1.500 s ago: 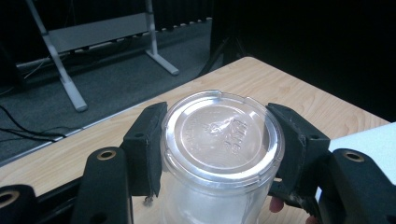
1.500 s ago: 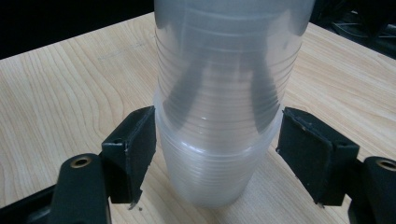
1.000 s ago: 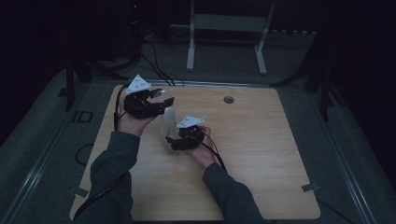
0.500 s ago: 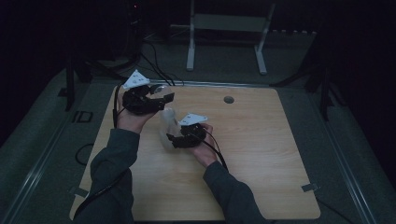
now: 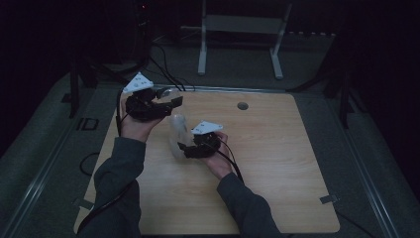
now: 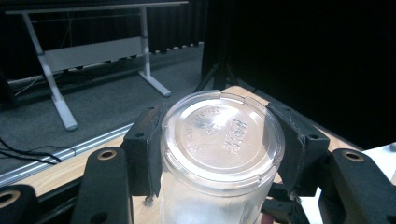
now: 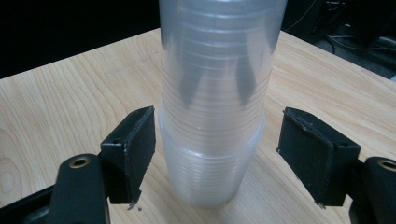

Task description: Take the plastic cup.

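Note:
A stack of clear plastic cups [image 5: 177, 135] stands upside down on the wooden table [image 5: 287, 158], left of its middle. My right gripper [image 5: 184, 148] is open around the stack's lower part [image 7: 212, 116], with a gap at each pad. My left gripper [image 5: 168, 100] is higher and farther back. It is shut on one clear cup [image 6: 222, 135], whose round base faces the camera between the two pads. In the high view this cup [image 5: 167, 92] is a faint pale shape at the jaws. The dim light hides whether it still touches the stack.
A round cable hole [image 5: 242, 105] sits near the table's far edge. Behind the table stands a grey metal frame [image 5: 237, 29] on the dark floor. Cables [image 5: 166, 74] trail on the floor at the far left. Bare wood lies to the right of both hands.
My left gripper has risen slightly and shifted right with the cup in its jaws. The right hand and the stack have hardly moved.

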The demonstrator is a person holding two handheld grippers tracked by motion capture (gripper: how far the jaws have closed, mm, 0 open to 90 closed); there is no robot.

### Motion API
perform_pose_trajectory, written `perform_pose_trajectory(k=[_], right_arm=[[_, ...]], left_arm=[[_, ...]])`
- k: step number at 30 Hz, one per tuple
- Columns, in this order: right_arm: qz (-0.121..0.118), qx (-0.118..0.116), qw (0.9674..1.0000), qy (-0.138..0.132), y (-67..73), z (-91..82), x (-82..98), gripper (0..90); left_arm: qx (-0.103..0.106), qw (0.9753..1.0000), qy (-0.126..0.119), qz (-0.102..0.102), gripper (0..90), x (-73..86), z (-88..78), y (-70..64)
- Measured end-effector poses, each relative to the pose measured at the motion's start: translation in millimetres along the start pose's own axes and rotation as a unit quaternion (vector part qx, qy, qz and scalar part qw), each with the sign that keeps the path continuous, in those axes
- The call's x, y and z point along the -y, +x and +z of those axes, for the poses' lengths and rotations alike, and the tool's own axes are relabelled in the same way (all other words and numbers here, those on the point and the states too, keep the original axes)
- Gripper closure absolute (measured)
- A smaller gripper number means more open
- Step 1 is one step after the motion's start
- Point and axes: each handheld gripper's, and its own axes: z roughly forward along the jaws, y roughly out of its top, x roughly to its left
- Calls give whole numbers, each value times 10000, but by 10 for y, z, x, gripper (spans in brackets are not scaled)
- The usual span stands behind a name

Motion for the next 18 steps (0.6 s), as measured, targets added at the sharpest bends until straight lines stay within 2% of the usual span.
perform_pose_trajectory(k=[9, 18], right_arm=[[-60, -16, 10000, -51, 15, -67, -14, 270], [-203, 26, 9998, 11, 22, -131, 4, 265]], left_arm=[[140, 9990, -248, -350, 419, -2, -197, 69], [135, 9981, -314, -511, 419, 22, -328, 119]])
